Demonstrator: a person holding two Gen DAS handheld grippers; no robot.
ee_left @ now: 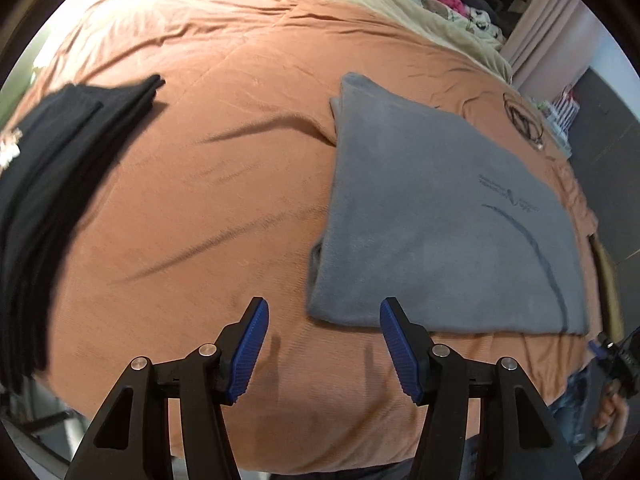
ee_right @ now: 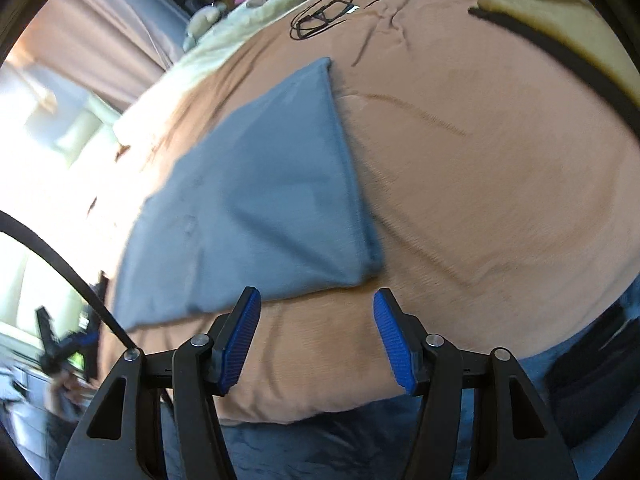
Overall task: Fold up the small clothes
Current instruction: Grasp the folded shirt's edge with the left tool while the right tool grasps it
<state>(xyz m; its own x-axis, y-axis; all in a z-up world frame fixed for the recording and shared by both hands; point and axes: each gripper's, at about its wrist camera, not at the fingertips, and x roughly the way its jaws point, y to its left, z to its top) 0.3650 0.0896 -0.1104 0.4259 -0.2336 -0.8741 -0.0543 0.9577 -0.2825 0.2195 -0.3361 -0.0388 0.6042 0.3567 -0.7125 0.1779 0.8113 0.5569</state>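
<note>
A folded grey garment (ee_left: 436, 224) with dark print lies flat on the orange bedspread (ee_left: 208, 184). My left gripper (ee_left: 324, 312) hovers open just off its near left corner, blue pads apart and nothing between them. In the right wrist view the same grey garment (ee_right: 256, 208) lies left of centre, and my right gripper (ee_right: 316, 304) stands open above the bedspread (ee_right: 480, 184) by its near edge, holding nothing. A stack of folded black clothes (ee_left: 52, 184) sits at the left.
Glasses and a thin black cord (ee_right: 324, 16) lie on the bedspread beyond the grey garment. A cream blanket (ee_left: 400, 4) and colourful items cover the far side. The bed's near edge drops to a dark floor (ee_right: 320, 440). The other gripper and a hand (ee_left: 616, 364) show at the right.
</note>
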